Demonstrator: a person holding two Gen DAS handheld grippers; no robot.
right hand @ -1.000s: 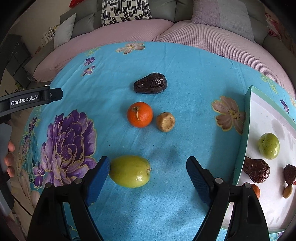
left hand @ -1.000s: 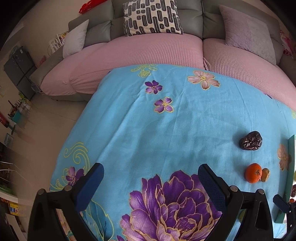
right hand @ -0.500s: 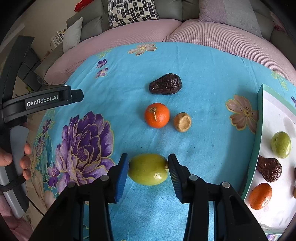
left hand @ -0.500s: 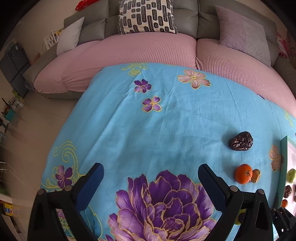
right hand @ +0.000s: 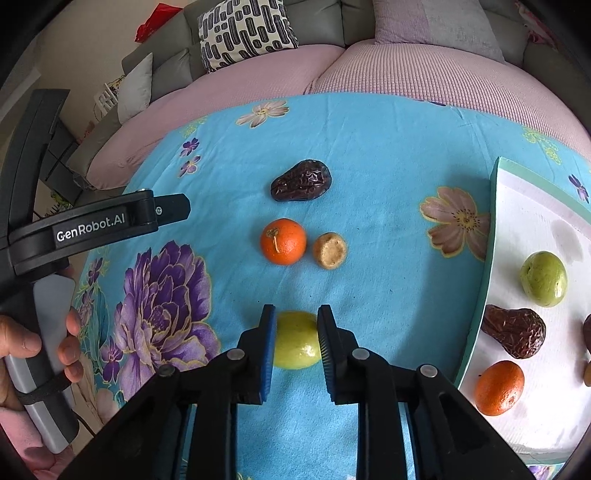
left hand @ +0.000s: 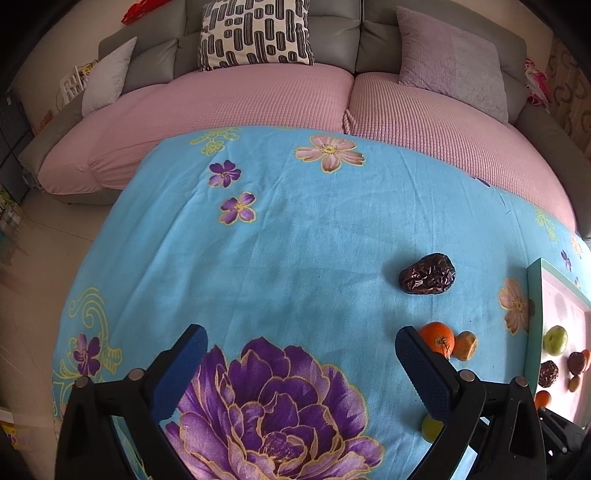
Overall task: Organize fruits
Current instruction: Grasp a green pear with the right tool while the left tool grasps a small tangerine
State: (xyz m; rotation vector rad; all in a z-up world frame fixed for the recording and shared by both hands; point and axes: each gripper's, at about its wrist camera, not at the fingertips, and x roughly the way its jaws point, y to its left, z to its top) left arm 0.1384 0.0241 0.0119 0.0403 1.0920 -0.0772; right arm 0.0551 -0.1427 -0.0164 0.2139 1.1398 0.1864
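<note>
My right gripper [right hand: 295, 328] is shut on a yellow-green fruit [right hand: 295, 341] that rests on the blue flowered cloth [right hand: 369, 155]. Beyond it lie an orange [right hand: 283, 242], a small tan fruit [right hand: 330, 250] and a dark wrinkled date [right hand: 301, 181]. At the right a white tray [right hand: 524, 214] holds a green fruit [right hand: 543, 278], a date [right hand: 515, 332] and an orange [right hand: 498, 387]. My left gripper [left hand: 295, 354] is open and empty over the purple flower print. In the left wrist view the date [left hand: 426, 275] and orange [left hand: 437, 336] lie to its right.
A pink-covered sofa [left hand: 258, 99] with a patterned cushion [left hand: 255, 33] stands behind the table. The cloth's left edge drops to the floor [left hand: 44, 229]. A hand holds the left gripper's handle [right hand: 44, 306] at the left of the right wrist view.
My right gripper has closed its fingers onto the yellow-green fruit. My left gripper stays open and its view has shifted so that more of the tray shows.
</note>
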